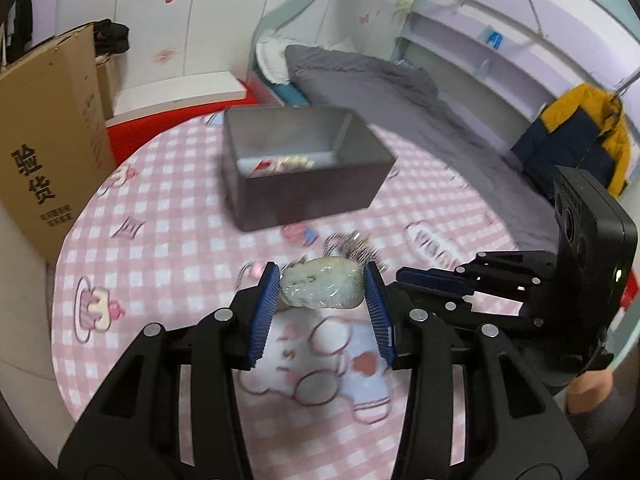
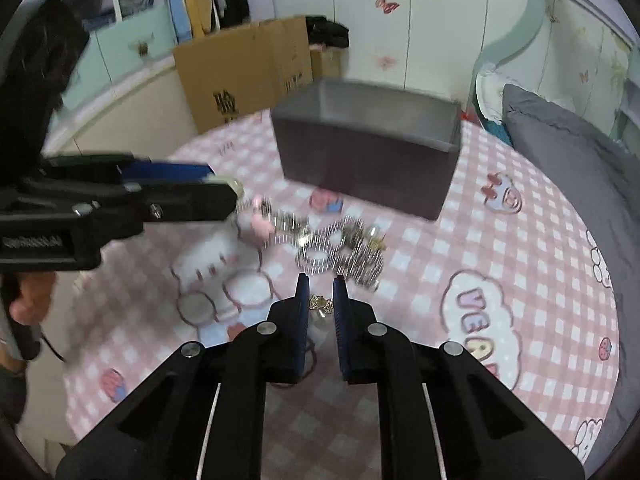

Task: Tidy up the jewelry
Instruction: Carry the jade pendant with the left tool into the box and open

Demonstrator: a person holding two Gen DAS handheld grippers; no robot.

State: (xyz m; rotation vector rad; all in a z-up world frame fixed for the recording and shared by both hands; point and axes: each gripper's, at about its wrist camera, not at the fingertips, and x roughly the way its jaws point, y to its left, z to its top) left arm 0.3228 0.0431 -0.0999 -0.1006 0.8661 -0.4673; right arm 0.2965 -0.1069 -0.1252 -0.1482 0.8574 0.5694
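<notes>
Left wrist view first: a pink checked blanket [image 1: 168, 240] with cartoon prints covers the surface. On it, at the far side, stands an open grey box [image 1: 308, 168] with a few small pieces lying inside. Left of it a brown cardboard carton [image 1: 52, 136] leans upright, and to the right a grey quilt [image 1: 400, 92] runs along the blanket's edge. Near the box's front wall lies a blurred heap of silvery chains [image 1: 352, 246]. The left gripper [image 1: 322, 294] holds a pale green stone pendant [image 1: 320, 290] wrapped in clear film, squeezed between its blue pads at a middling width, clear of the blanket. The right gripper [image 1: 436, 280] shows on the right, side-on.

From the right wrist, the right gripper [image 2: 321, 296] has its fingers drawn narrow on a small gold-coloured piece [image 2: 320, 303], just near the chain heap [image 2: 340, 252], with the box [image 2: 368, 140] beyond. The left gripper [image 2: 224, 190] reaches in from the left, the pendant's pale edge at its tip.
</notes>
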